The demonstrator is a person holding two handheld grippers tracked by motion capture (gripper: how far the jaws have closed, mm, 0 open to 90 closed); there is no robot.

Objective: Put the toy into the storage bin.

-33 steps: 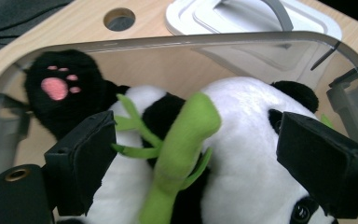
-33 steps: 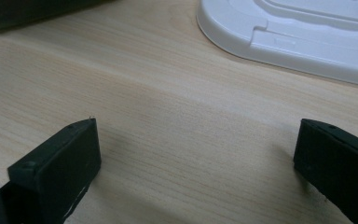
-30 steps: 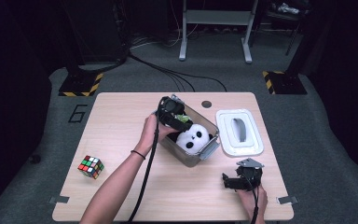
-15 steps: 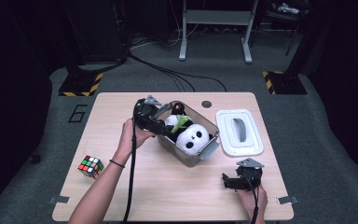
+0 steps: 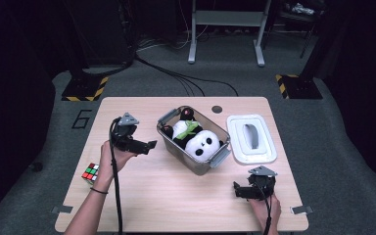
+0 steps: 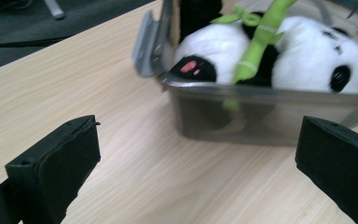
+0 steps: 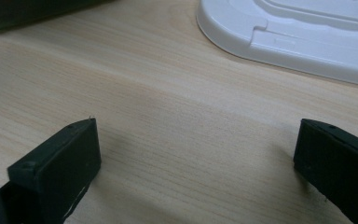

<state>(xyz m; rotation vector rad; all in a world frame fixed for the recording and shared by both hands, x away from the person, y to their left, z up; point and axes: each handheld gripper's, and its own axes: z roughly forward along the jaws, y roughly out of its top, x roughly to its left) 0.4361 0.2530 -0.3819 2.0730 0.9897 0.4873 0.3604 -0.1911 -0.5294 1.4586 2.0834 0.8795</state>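
A clear plastic box stands mid-table with a plush panda lying in it, a green bamboo stalk across its body. My left gripper hovers just left of the box, open, jaws wide with nothing between them. My right gripper rests near the front right edge of the table, open and empty, aimed at bare wood.
The box's white lid lies flat to the right of the box. A Rubik's cube sits at the table's left edge. A round grommet hole is at the back. Cables trail from both grippers.
My left gripper has drawn back out of the box and moved left, away from the panda, now open beside the box. The right gripper has stayed put.
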